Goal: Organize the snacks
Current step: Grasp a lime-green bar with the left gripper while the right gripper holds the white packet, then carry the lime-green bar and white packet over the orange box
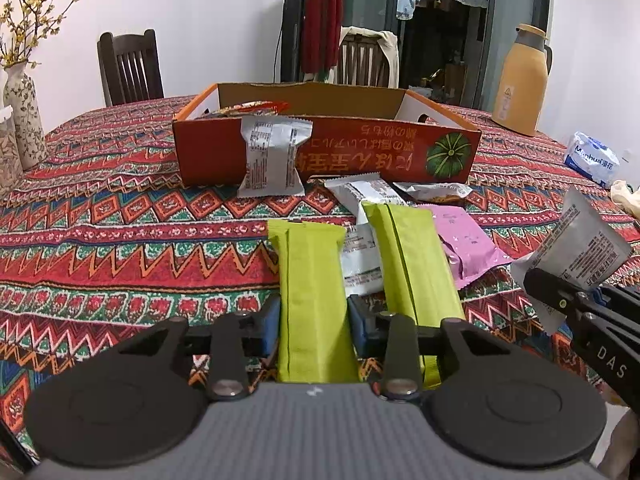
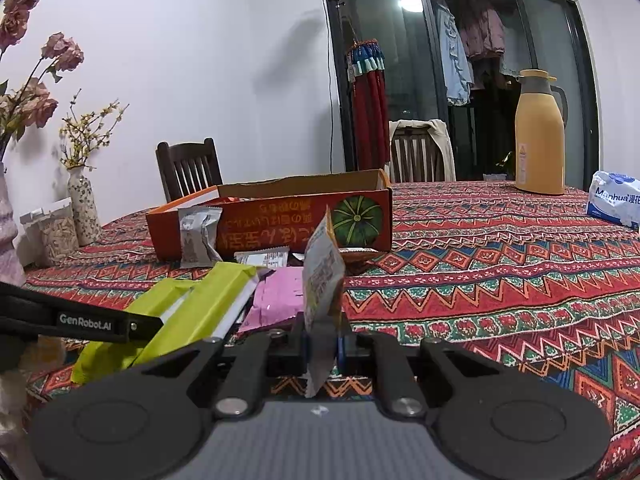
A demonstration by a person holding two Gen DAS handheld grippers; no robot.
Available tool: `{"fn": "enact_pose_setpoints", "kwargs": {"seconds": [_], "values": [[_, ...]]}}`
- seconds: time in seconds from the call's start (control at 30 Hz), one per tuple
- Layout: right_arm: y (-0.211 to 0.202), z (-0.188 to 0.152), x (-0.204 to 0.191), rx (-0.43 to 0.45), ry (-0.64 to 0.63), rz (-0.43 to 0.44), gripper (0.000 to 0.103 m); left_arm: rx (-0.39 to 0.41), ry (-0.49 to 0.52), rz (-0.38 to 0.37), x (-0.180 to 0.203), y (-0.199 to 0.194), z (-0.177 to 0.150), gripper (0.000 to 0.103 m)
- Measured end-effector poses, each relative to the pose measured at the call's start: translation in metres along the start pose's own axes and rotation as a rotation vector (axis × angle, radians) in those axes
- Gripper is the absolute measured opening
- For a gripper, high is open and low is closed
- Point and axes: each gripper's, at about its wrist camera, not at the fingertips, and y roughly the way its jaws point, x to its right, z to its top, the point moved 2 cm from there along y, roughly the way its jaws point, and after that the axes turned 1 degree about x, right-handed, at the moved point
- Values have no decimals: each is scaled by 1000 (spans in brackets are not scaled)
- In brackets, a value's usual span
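My left gripper (image 1: 314, 314) is shut on a lime-green snack bar packet (image 1: 308, 264) that lies lengthwise on the tablecloth. A second green packet (image 1: 416, 264) lies just to its right, over a white packet (image 1: 360, 256) and beside a pink packet (image 1: 472, 240). The orange cardboard box (image 1: 360, 152) stands behind them, with a grey-white packet (image 1: 272, 156) leaning on its front wall. My right gripper (image 2: 322, 342) is shut on a small white-and-orange packet (image 2: 322, 276), held upright above the table. It also shows at the left wrist view's right edge.
A patterned cloth covers the table (image 2: 500, 264). A yellow thermos jug (image 2: 538, 136) and a tissue pack (image 2: 614, 200) stand at the back right. Flower vases (image 2: 82, 208) and a jar sit at the left edge. Two chairs (image 2: 188, 170) stand behind the table.
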Motion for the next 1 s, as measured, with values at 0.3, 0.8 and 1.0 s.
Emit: {"fn": "enact_pose_setpoints", "kwargs": {"seconds": [0.3, 0.8, 1.0], "values": [[-1, 6, -1, 17, -4, -3, 13, 57, 1, 8, -6, -14, 9, 35], [15, 50, -3, 90, -37, -16, 13, 186, 23, -14, -1, -27, 60, 35], [29, 74, -5, 117, -54, -18, 13, 236, 39, -9, 4, -22, 87, 35]]}}
